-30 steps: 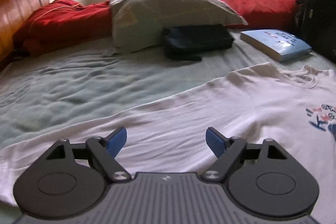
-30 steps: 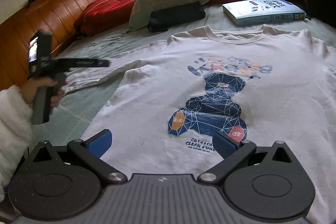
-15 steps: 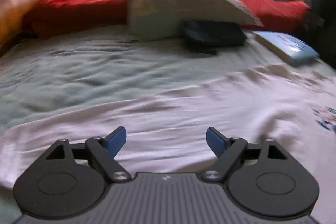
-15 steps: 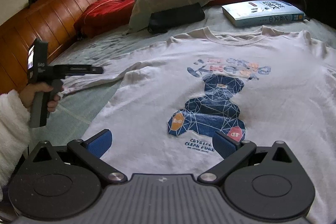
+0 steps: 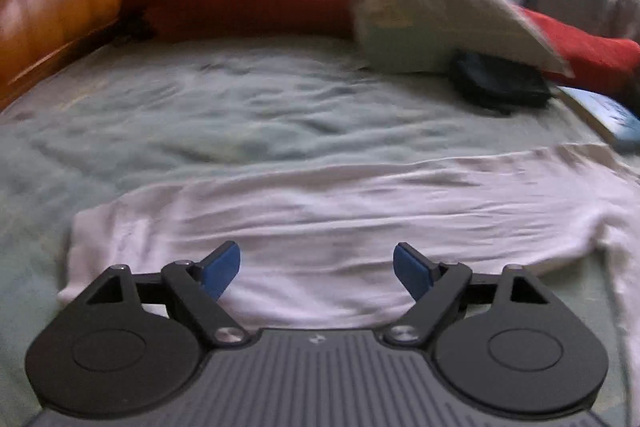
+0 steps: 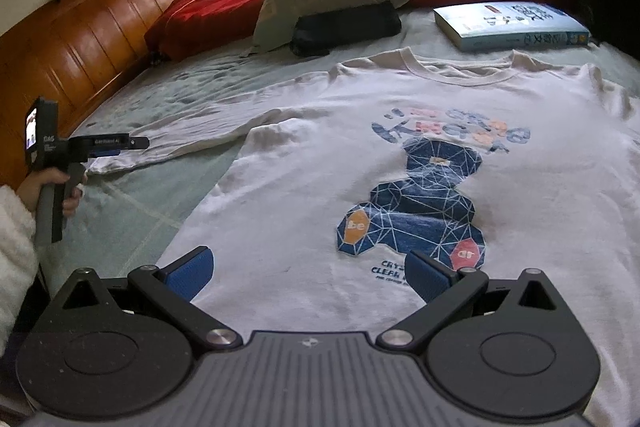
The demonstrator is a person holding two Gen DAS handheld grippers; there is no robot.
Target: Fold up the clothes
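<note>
On a pale green bedsheet point(image 6: 132, 211), a white long-sleeved cotton shirt with a blue bear print point(image 6: 400, 163) lies flat, front up, ready for folding. The left gripper point(image 5: 316, 265) hovers with jaws spread and empty over the outstretched sleeve point(image 5: 280, 223), likely to pinch it. The right gripper point(image 6: 310, 273) hangs released above the hem.

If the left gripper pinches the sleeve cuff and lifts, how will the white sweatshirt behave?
Likely floppy: the sleeve lies wrinkled and flat on the bedsheet. The white sweatshirt looks light, so it would probably drape and drag behind the open left gripper.
</note>
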